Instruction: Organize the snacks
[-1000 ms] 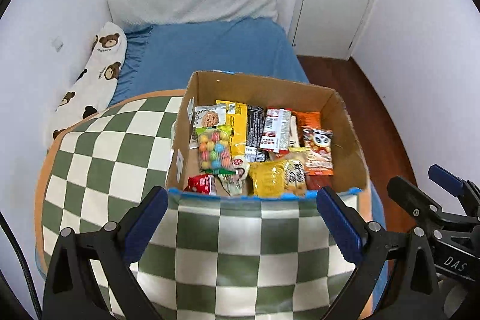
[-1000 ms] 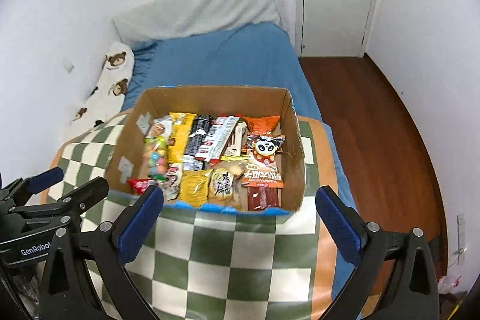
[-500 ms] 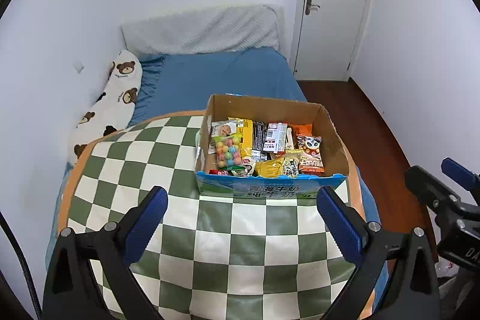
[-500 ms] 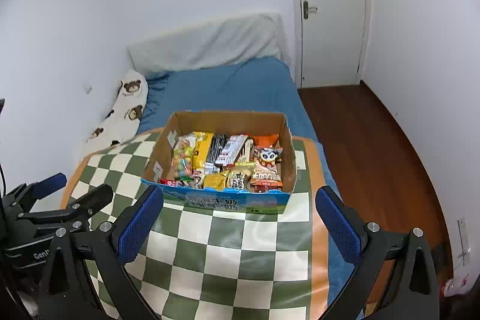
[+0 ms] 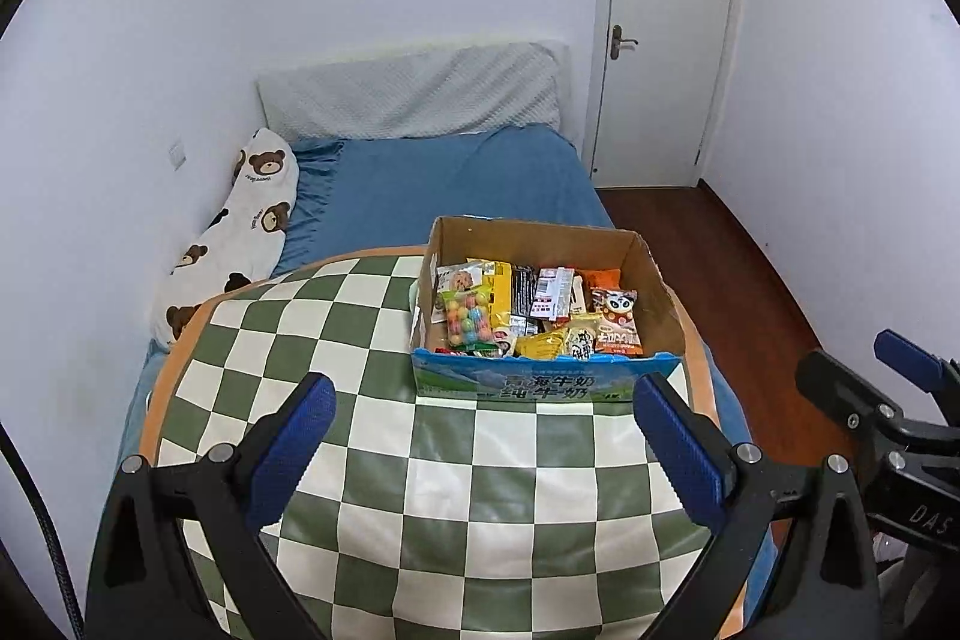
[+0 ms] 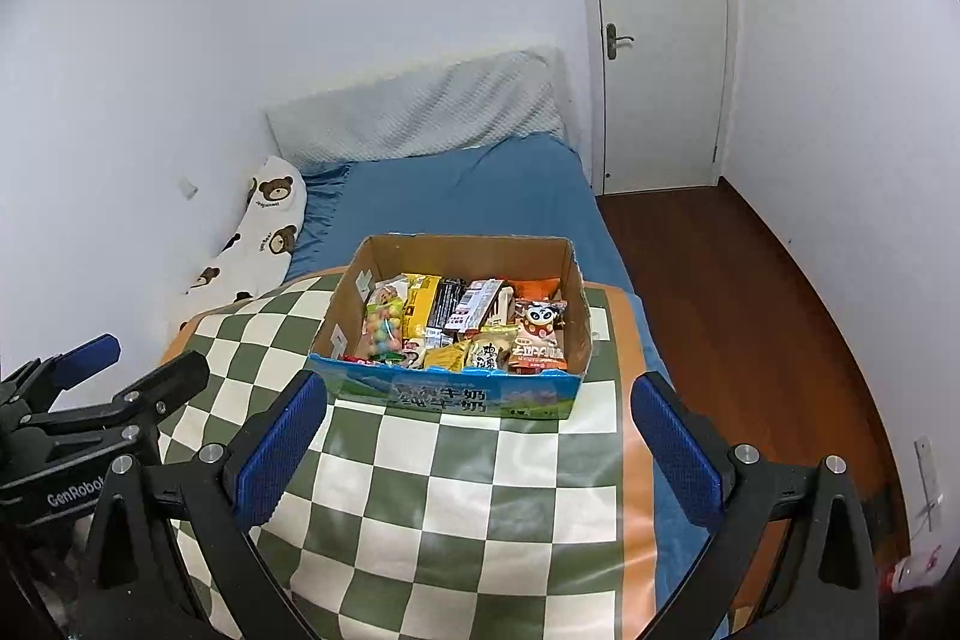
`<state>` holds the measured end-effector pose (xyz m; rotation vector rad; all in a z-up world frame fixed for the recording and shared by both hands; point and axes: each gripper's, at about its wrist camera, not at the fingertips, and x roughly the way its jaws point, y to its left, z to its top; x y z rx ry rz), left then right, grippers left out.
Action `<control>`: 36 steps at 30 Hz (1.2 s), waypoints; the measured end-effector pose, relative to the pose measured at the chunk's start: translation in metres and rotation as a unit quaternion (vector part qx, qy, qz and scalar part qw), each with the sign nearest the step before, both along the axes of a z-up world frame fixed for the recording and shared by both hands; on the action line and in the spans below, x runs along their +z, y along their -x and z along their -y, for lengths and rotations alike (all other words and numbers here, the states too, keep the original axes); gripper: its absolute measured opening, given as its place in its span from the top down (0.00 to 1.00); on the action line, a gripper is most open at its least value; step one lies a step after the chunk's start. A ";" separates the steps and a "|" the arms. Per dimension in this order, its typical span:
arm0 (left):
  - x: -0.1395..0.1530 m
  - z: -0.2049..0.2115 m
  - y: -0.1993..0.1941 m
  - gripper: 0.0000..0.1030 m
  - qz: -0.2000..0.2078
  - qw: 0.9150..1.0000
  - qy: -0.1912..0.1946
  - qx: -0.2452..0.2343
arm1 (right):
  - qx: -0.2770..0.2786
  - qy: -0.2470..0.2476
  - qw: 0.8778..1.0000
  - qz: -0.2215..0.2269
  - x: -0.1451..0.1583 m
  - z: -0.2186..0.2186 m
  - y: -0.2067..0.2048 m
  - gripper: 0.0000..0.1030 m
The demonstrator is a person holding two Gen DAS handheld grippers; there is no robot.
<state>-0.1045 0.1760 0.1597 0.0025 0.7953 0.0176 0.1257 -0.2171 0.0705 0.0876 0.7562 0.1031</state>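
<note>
Both grippers have pulled back and risen since a second ago, so the cardboard snack box [image 5: 543,316] that nearly filled both views now looks small and sits well ahead of them. In the left wrist view, the left gripper [image 5: 492,433] hangs above the green-and-white checkered cloth [image 5: 372,436], its blue-padded fingers [image 5: 291,436] spread wide with nothing between them; the open box rests on the far right part of the cloth, packed with packets, a clear bag of coloured candy balls [image 5: 465,319] at its left and a panda-printed packet [image 5: 615,310] at its right. Behind lie the blue bed [image 5: 444,184] and a bear-print pillow [image 5: 240,232]. In the right wrist view, the right gripper [image 6: 480,436] is likewise wide open and empty, the box ahead and slightly left of centre, the closed white door [image 6: 657,28] beyond, and the left gripper visible at the lower left edge. With everything already in the box, the task looks finished or nearly so. To end well, keep both grippers open, level and clear of the box rim so nothing snags. Compared with earlier, the packets look unmoved; only the viewpoints differ.
</note>
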 end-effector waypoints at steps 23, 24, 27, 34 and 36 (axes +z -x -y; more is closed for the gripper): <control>-0.060 0.006 -0.080 0.00 -0.033 0.999 -0.019 0.013 | -0.058 0.031 0.998 -0.017 -0.045 0.008 -0.072 0.00; -0.062 0.006 -0.083 0.00 -0.036 0.999 -0.018 0.012 | -0.060 0.032 0.997 -0.022 -0.049 0.009 -0.075 0.00; -0.072 0.007 -0.094 0.00 -0.047 0.999 -0.020 0.013 | -0.066 0.038 0.997 -0.034 -0.061 0.010 -0.087 0.00; -0.088 0.006 -0.108 0.00 -0.061 0.998 -0.026 0.017 | -0.075 0.039 0.995 -0.053 -0.081 0.015 -0.097 0.00; -0.090 0.005 -0.110 0.00 -0.063 0.997 -0.027 0.018 | -0.076 0.040 0.995 -0.054 -0.083 0.015 -0.097 0.00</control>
